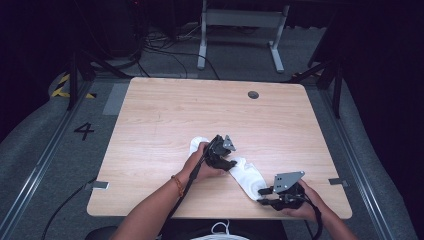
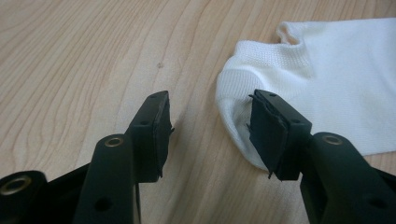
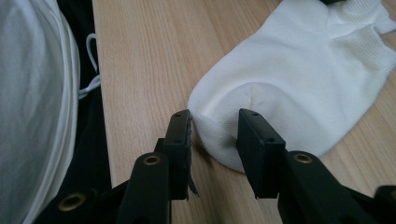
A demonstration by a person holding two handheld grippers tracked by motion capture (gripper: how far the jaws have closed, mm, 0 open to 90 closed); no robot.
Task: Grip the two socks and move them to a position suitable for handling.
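Note:
A white ankle sock [image 1: 245,176] lies flat on the wooden table [image 1: 165,110] near its front edge, between the two hands. My left gripper [image 1: 231,164] is at the sock's upper end. In the left gripper view the gripper [image 2: 210,130] is open, with bare wood in the gap and its right pad over the ribbed heel edge of the sock [image 2: 336,79]. My right gripper [image 1: 262,195] is at the toe end. In the right gripper view the gripper [image 3: 215,140] stands open on either side of the rounded toe of the sock [image 3: 299,79]. More white fabric [image 1: 197,145] shows behind the left hand.
A round grommet hole [image 1: 253,94] sits near the table's far edge. Metal clips [image 1: 100,185] [image 1: 339,182] stick out at both sides near the front. The person's white shirt [image 3: 28,93] is close behind the front table edge [image 3: 100,93].

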